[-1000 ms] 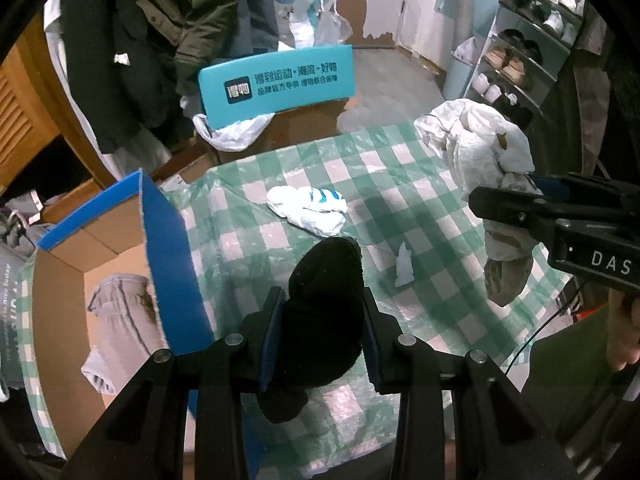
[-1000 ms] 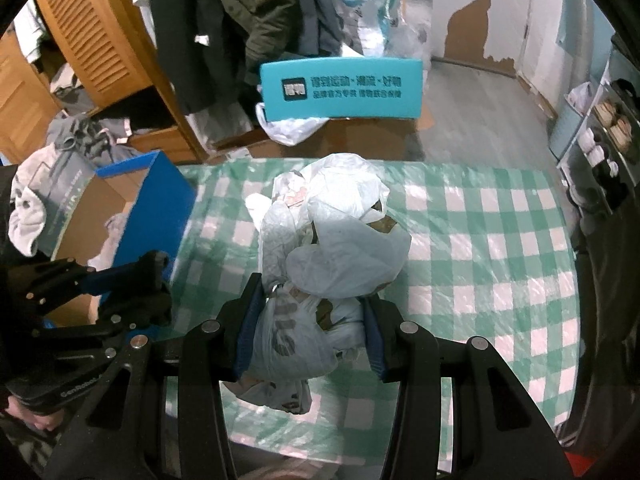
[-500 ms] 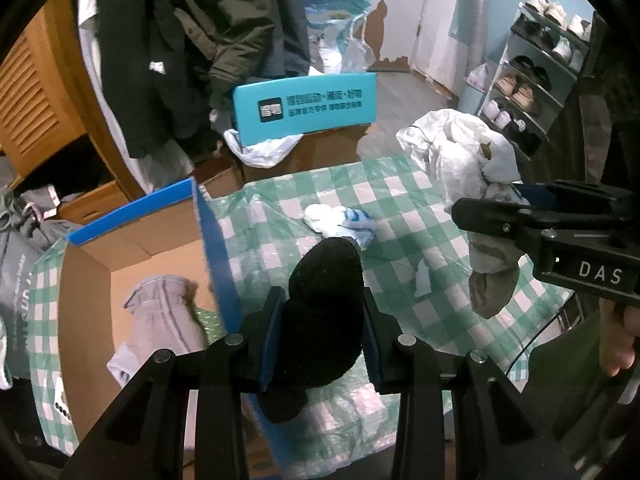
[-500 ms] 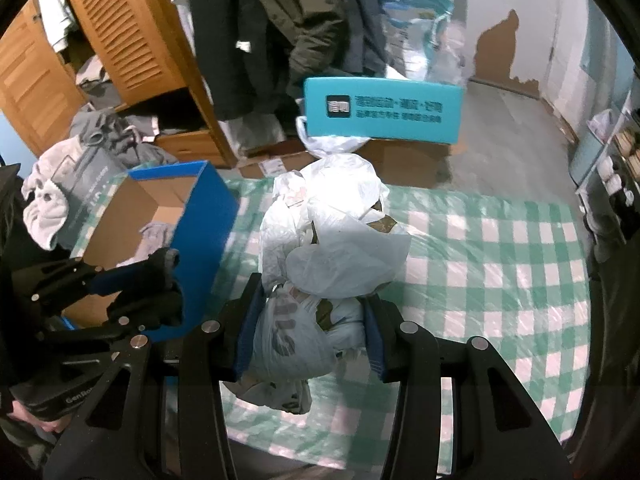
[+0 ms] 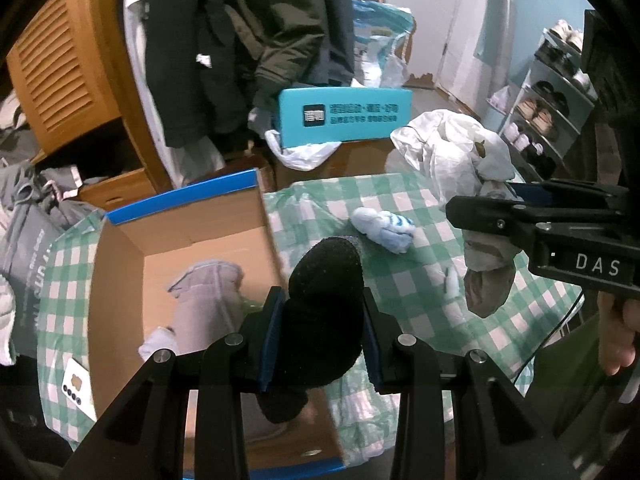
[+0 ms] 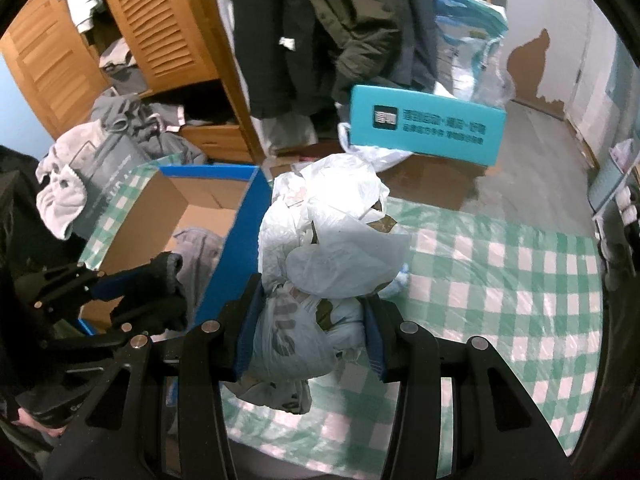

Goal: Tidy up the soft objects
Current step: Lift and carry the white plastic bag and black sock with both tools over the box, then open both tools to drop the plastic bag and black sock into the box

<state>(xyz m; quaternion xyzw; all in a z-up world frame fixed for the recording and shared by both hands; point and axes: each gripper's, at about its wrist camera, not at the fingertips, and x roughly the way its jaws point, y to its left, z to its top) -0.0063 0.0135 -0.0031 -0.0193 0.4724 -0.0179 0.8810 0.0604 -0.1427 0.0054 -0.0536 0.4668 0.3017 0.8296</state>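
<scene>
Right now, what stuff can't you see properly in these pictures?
- Left wrist view: the cardboard box floor near its front, hidden by the black sock in the left hand-held gripper.
- Right wrist view: what's inside the white plastic bag bundle; wrapped up.
- Both views: the teal sign lettering, too small and blurred.
- Left wrist view: shoe rack, cut off by the edge.

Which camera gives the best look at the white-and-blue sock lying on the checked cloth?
The left wrist view: the white-and-blue sock lies fully exposed there. In the right wrist view, the plastic bag bundle hides nearly all of it.
</scene>
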